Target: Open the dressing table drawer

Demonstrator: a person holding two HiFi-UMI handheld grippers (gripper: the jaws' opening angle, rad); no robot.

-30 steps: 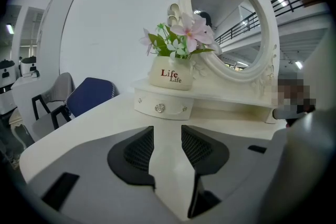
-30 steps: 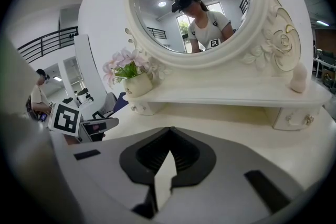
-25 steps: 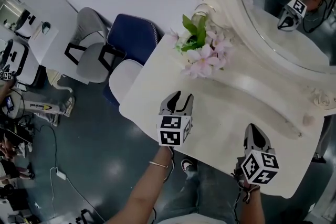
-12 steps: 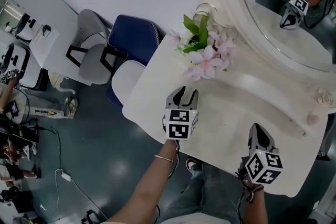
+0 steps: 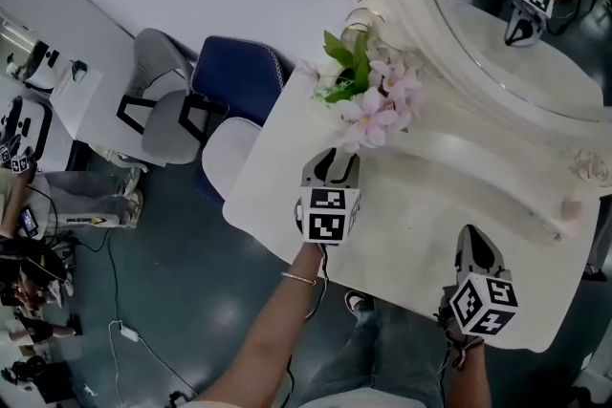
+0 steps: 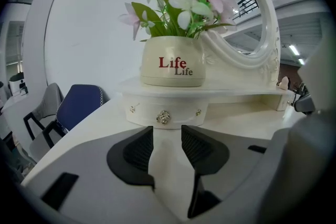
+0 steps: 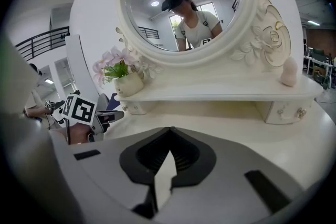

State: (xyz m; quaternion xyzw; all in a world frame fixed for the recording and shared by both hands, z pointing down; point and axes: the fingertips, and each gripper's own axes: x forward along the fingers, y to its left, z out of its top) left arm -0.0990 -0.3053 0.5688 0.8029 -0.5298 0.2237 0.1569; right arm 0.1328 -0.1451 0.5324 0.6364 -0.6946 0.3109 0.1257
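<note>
The left hand-held gripper [image 6: 167,132] stands narrowly open and empty above the bench [image 6: 79,128]. Only its view shows the drawer [image 6: 142,113], at 12 o'clock under the flower pot [image 6: 173,63]. The drawer's front and knob [image 6: 164,118] face the jaws, and its long axis runs 9-to-3. The right hand-held gripper [image 7: 169,131] is closed on nothing.

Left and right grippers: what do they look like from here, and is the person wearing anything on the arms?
Both the left gripper and the right gripper have grey bodies tapering to fingers lined with dark ribbing. Each carries a white cube printed with black square markers. A thin bracelet circles the left wrist; no sleeves show.
</note>
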